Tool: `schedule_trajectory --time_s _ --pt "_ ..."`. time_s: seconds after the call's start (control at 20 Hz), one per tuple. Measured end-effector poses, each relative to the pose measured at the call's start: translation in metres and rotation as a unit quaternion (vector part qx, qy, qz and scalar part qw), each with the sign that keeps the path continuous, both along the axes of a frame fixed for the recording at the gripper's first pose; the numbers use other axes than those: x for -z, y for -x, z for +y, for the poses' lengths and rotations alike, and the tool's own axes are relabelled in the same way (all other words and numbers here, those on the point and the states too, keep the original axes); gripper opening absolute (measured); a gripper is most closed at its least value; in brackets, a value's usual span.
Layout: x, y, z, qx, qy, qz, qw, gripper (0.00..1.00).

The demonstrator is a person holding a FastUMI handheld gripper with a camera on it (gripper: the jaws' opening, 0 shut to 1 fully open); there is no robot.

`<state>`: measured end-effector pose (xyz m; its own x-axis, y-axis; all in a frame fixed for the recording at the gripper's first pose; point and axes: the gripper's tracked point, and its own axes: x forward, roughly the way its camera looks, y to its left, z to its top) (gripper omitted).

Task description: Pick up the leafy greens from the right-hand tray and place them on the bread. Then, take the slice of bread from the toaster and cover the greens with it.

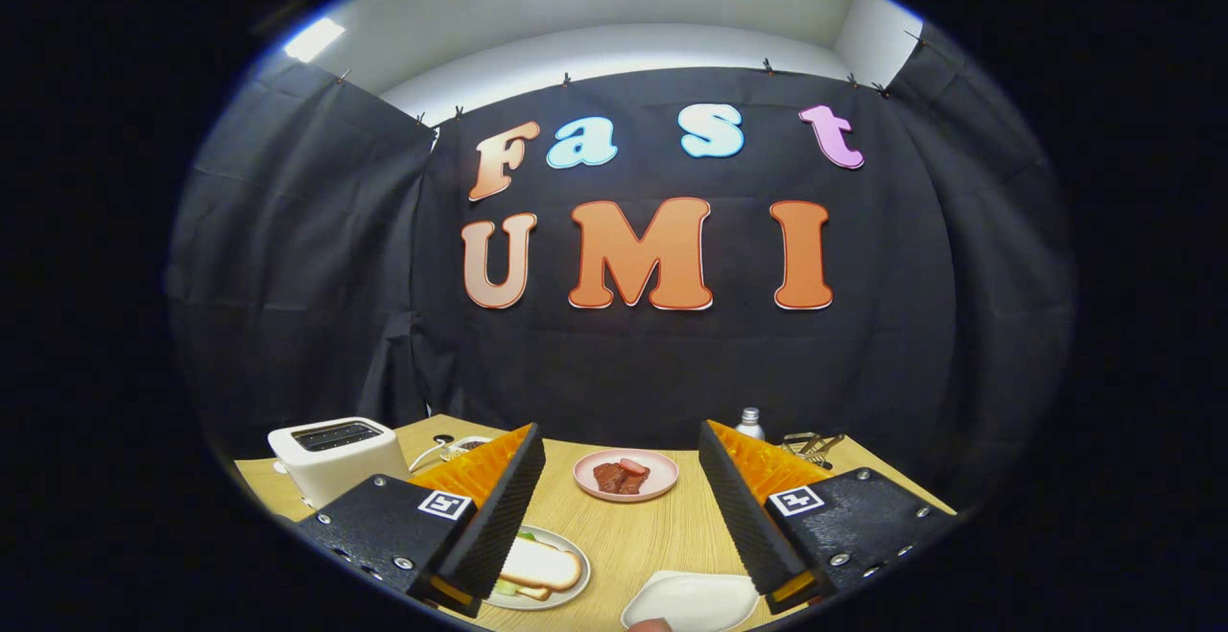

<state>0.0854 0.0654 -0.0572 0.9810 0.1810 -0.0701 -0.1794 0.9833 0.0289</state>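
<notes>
Tongs (622,507): two black ribbed fingers with orange backs, spread wide apart, nothing between the pads, raised above the counter (633,536).

Gripper view, items on the light wood counter:
- Plate with bread (543,570): grey-rimmed plate just under the left finger's tip, carrying a pale slice of bread (543,565) with a bit of green showing at its edge, possibly the leafy greens (527,537), though the finger hides most of that spot.
- White tray (693,601): shallow dish near the right finger's tip, its visible surface bare; a fingertip (654,625) touches its near rim.
- Pink plate (625,474): beyond the fingers, centred between them, holding dark red pieces of meat.
- White toaster (336,457): beyond the left finger, slots facing up; whether a slice sits inside cannot be told.
- Small bottle (749,422) and a wire rack (813,446): at the far counter edge behind the right finger.
</notes>
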Motion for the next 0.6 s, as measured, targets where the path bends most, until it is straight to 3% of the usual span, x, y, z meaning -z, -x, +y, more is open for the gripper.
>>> schedule_trajectory --time_s 0.6 --pt "-0.028 0.017 -0.001 0.022 0.015 -0.064 0.998 0.97"
